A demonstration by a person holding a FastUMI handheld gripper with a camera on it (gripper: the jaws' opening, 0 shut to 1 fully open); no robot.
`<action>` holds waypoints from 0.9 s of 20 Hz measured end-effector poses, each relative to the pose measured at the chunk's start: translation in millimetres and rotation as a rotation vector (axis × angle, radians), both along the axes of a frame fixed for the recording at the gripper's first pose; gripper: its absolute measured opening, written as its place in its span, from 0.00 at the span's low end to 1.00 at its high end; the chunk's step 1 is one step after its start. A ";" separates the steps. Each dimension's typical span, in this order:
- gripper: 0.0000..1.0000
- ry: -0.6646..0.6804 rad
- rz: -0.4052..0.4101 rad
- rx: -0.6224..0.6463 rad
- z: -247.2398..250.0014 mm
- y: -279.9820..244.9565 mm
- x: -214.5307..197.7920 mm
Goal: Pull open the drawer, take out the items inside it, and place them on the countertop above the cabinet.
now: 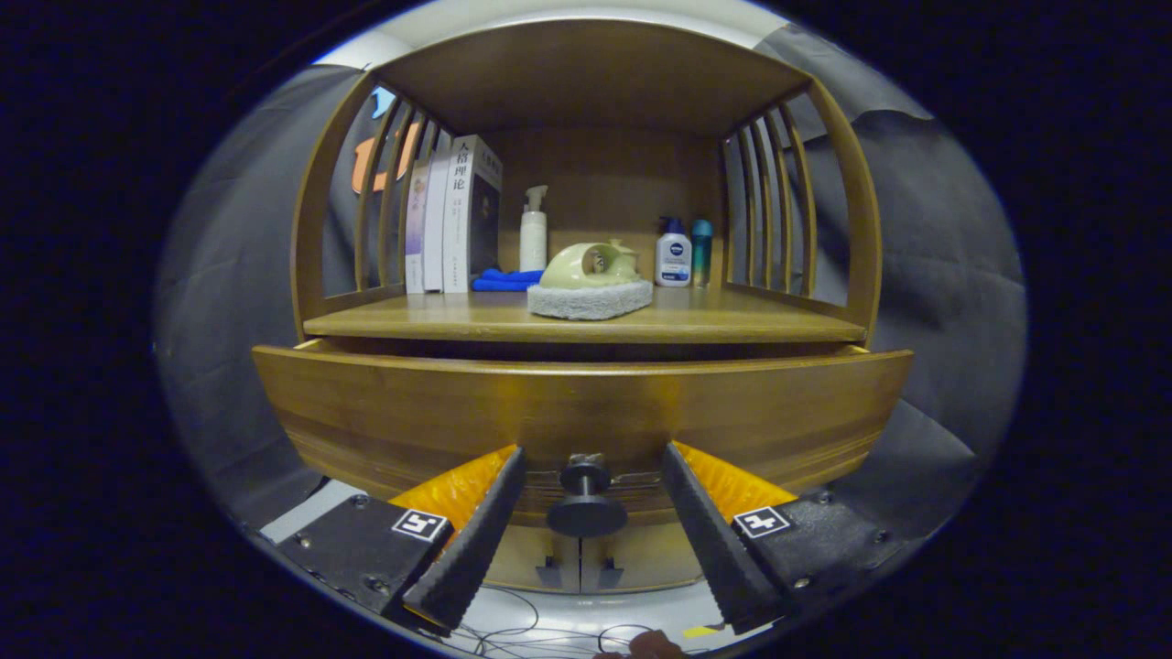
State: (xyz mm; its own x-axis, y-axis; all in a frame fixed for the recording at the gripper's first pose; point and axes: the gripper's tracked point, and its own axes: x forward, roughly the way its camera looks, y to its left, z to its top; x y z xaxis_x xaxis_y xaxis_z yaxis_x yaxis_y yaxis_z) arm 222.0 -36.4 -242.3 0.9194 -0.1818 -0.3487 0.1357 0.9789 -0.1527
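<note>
Two fingers of the gripper (pixel 586 513) spread wide, nothing held; the drawer knob (pixel 585 499) sits in the gap between them, touching neither finger (dark round knob on a short stem). The drawer (pixel 412 412) looks pulled slightly out from under the countertop (pixel 439 320); a dark gap shows along its top edge, and its inside can't be seen. Below the knob, two cabinet doors (pixel 522 554) with small dark pulls, closed.

On the countertop, left to right: three books (pixel 453 215) standing upright against the left slatted side, a folded blue cloth (pixel 504 279) lying just beside them, a white pump bottle (pixel 533 229) at the back, a pale green rounded object (pixel 591 265) resting on a grey pad (pixel 591 300) near the front edge, then a white bottle with a blue cap (pixel 673 252) and a teal cylinder (pixel 702 252) side by side near the right slats.

Cables (pixel 513 631) trail on the floor below the gripper.
</note>
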 end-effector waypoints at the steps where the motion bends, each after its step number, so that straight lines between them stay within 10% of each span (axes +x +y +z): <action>1: 0.99 -0.001 -0.002 0.000 -0.8 0.5 3.7; 18: 0.99 0.052 -0.029 0.006 -6.3 -1.9 39.1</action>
State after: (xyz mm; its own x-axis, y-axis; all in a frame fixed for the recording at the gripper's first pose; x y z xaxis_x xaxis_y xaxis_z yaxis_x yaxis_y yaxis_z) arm 261.1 -38.3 -248.6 0.8944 -0.2061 -0.3970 0.1565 0.9756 -0.1539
